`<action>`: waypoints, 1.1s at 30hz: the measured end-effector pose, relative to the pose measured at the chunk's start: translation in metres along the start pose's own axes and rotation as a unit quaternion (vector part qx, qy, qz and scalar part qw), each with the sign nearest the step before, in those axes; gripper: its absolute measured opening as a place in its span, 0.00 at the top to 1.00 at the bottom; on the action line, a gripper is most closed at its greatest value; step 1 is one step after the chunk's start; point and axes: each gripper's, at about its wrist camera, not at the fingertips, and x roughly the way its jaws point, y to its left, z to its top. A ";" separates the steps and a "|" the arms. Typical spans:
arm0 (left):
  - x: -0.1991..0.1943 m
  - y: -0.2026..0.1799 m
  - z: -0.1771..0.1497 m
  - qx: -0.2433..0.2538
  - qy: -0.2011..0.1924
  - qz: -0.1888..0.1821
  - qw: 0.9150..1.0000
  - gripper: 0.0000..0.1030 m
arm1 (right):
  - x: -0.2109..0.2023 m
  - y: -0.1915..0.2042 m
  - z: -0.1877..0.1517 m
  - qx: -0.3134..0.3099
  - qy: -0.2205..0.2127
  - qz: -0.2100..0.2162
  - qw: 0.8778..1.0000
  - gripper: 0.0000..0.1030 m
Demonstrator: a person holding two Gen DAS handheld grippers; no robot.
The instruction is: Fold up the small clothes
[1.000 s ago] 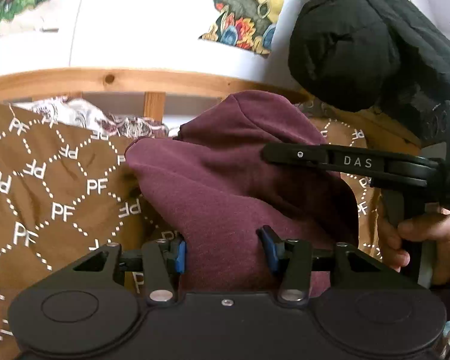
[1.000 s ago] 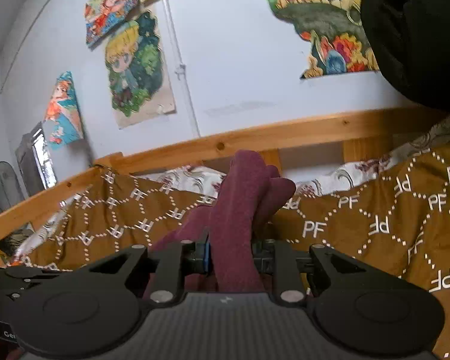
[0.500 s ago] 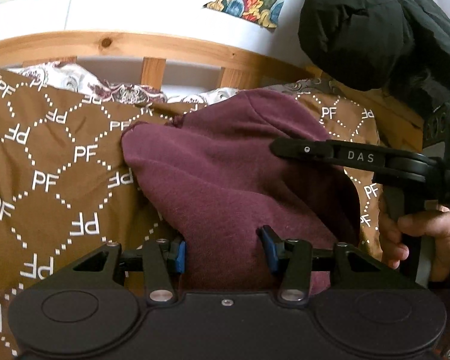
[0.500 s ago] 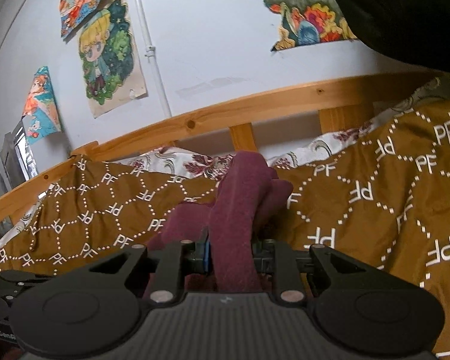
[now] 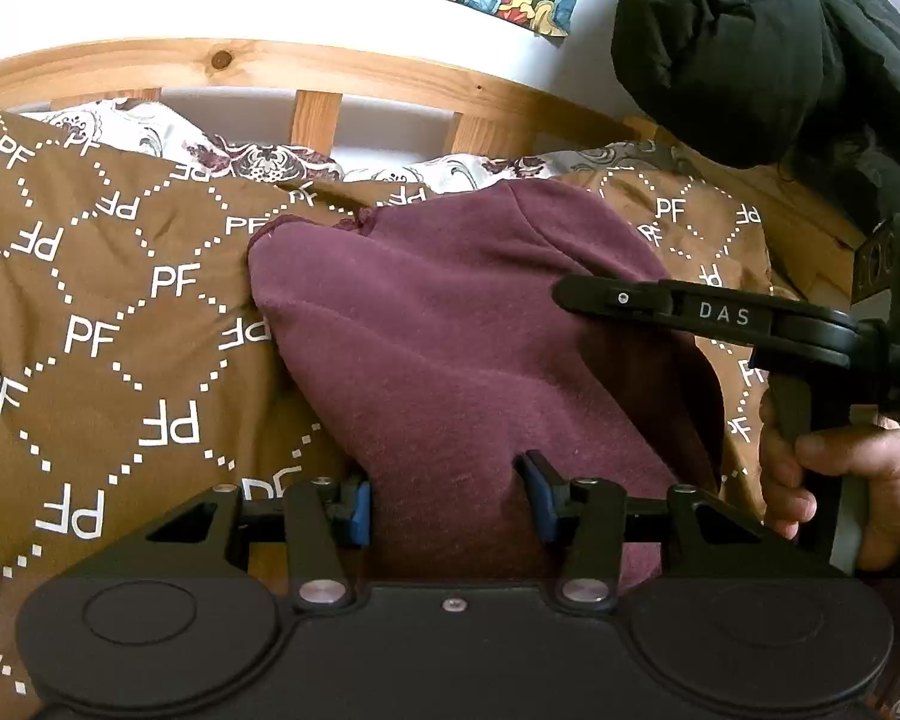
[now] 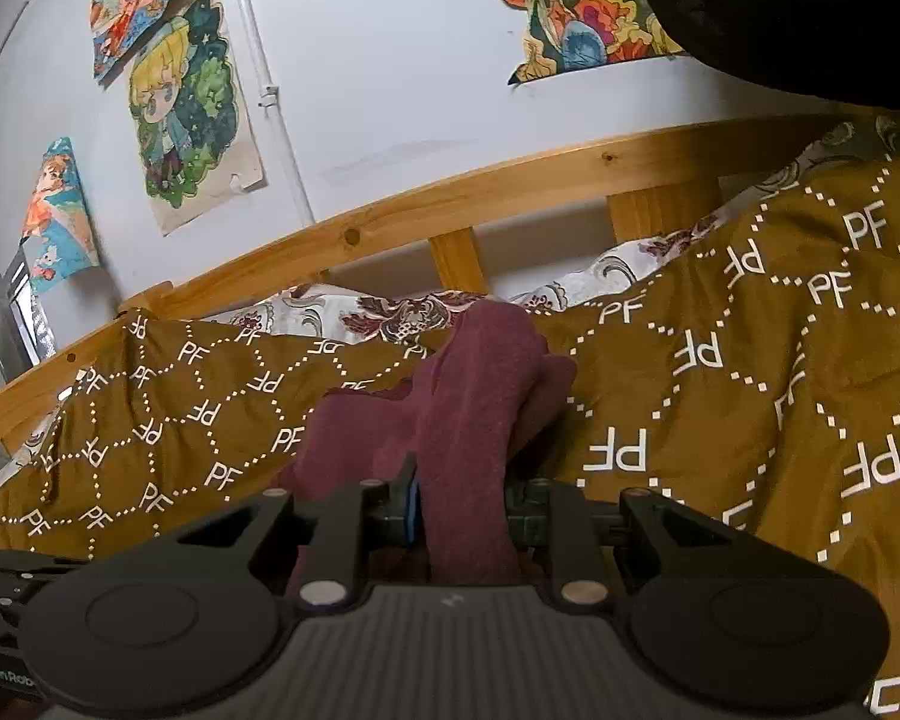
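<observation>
A maroon garment (image 5: 450,330) lies bunched on the brown blanket (image 5: 90,330). Its near edge rises between the blue pads of my left gripper (image 5: 450,504), which is shut on a broad fold. In the right wrist view the same maroon garment (image 6: 480,390) stands up as a narrow gathered fold, and my right gripper (image 6: 462,510) is shut on it. From the left wrist view the right gripper (image 5: 570,294) reaches over the cloth's right side, held by a hand (image 5: 840,480).
The brown blanket (image 6: 750,420), printed with white letters, covers the bed. A wooden bed rail (image 5: 270,66) runs along the back, with a flowered sheet (image 5: 258,156) below it. A black padded jacket (image 5: 750,48) hangs at the upper right. Posters (image 6: 180,108) are on the wall.
Both grippers have sunk toward the bed with the maroon garment held, so more blanket and less wall shows. The grips look the same.
</observation>
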 end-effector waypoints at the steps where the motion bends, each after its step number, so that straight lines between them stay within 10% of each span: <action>1: 0.000 0.001 0.000 -0.003 0.001 -0.001 1.000 0.51 | 0.000 0.000 0.000 0.001 0.001 -0.002 1.000 0.75; 7: 0.002 0.005 -0.002 -0.024 0.013 0.000 1.000 0.48 | 0.004 -0.003 -0.003 0.004 0.012 -0.027 1.000 0.68; 17: -0.003 0.008 -0.002 -0.085 0.039 0.022 0.995 0.35 | 0.004 -0.005 -0.012 -0.031 0.039 -0.113 0.992 0.22; 33: -0.054 -0.023 0.007 -0.080 -0.015 0.109 0.991 0.01 | -0.058 0.010 -0.001 -0.025 -0.009 -0.121 0.992 0.00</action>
